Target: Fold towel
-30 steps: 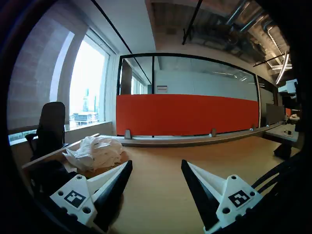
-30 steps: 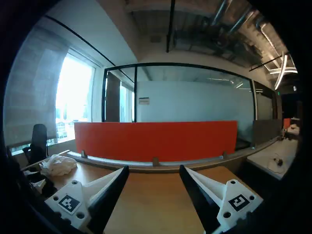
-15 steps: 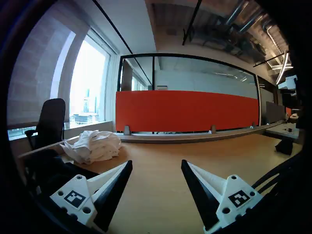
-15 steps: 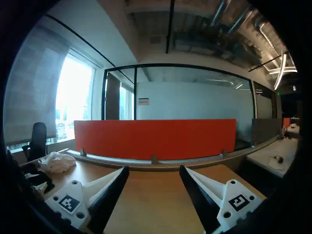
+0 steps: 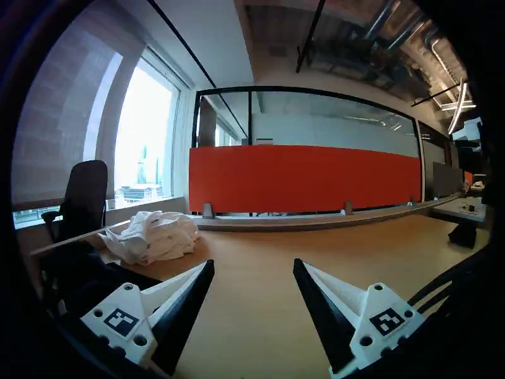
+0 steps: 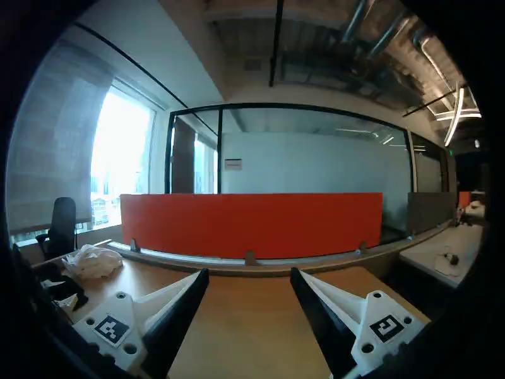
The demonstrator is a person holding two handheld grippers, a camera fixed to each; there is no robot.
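Note:
A crumpled white towel [image 5: 153,236] lies in a heap on the wooden desk [image 5: 265,297], ahead and to the left of my left gripper [image 5: 252,270]. That gripper is open, its white fingers spread wide over bare desk with nothing between them. In the right gripper view the same towel [image 6: 93,261] sits far off at the left of the desk [image 6: 246,328]. My right gripper [image 6: 249,278] is also open and holds nothing, hovering over bare wood.
An orange divider panel [image 5: 303,179] runs along the desk's far edge. A black office chair [image 5: 81,202] stands by the window at the left. Dark objects [image 5: 82,278] lie near the towel, and a black item [image 5: 464,234] sits at the right.
The left gripper view tilted up slightly, so the towel and divider sit a bit higher in it. The right gripper view shifted very little. Both grippers stayed open.

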